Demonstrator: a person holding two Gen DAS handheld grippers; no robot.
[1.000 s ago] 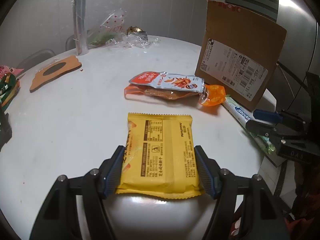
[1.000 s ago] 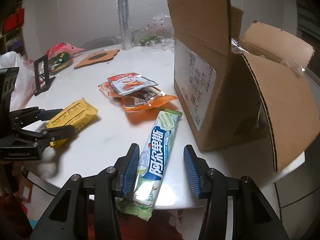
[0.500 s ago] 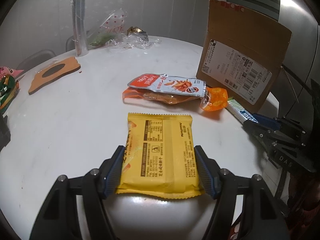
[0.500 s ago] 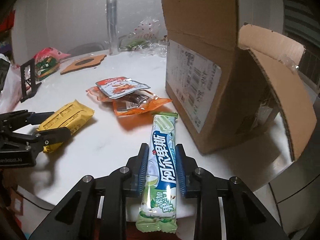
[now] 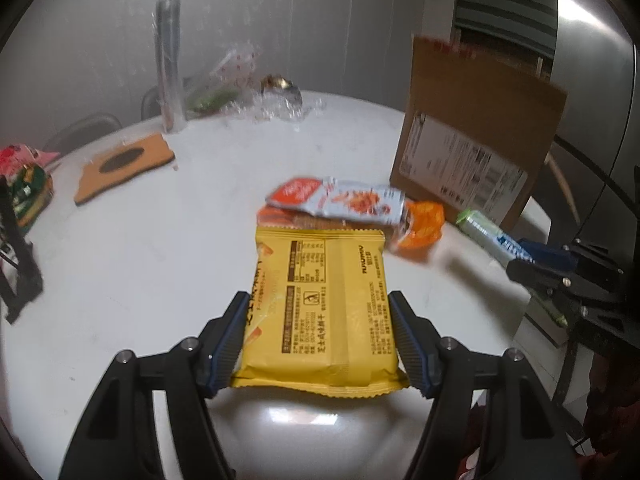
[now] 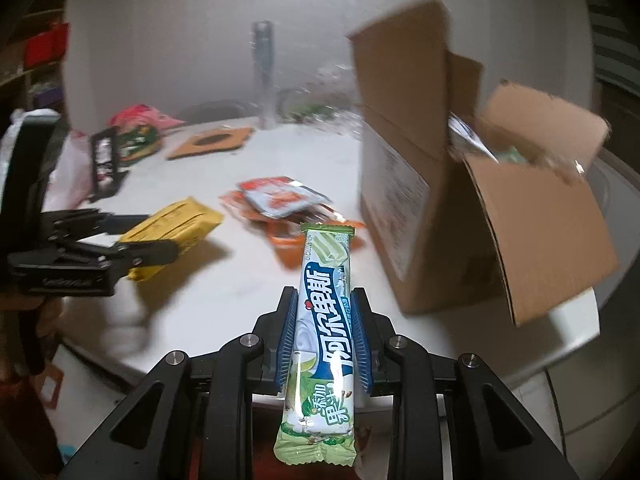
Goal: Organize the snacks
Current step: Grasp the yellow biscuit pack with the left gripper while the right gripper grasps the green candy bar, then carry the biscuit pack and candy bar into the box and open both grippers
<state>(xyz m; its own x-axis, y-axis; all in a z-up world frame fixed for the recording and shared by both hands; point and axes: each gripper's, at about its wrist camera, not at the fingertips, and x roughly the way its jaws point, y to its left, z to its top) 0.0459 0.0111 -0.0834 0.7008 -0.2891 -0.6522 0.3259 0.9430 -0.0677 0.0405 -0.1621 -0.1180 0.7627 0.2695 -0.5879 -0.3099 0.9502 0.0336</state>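
My left gripper (image 5: pixel 318 312) is shut on a yellow snack packet (image 5: pixel 320 300) and holds it above the white round table (image 5: pixel 160 248). My right gripper (image 6: pixel 325 316) is shut on a long green-and-blue candy stick pack (image 6: pixel 325 320), lifted off the table. An open cardboard box (image 6: pixel 480 208) stands at the right; it also shows in the left wrist view (image 5: pixel 472 148). A red-and-silver snack pouch (image 5: pixel 340 200) lies on an orange packet (image 5: pixel 424 224) mid-table. The left gripper with the yellow packet (image 6: pixel 172 224) shows at left in the right wrist view.
A cork-coloured mat (image 5: pixel 124 160), a clear wrapped roll (image 5: pixel 168 68) and crumpled plastic bags (image 5: pixel 248 92) lie at the far side. A pink and green snack bag (image 5: pixel 24 184) and a black stand (image 5: pixel 16 256) sit at the left edge.
My right gripper closed on the candy stick pack and lifted it off the table. My left gripper raised the yellow packet off the table. Both views have tilted upward.
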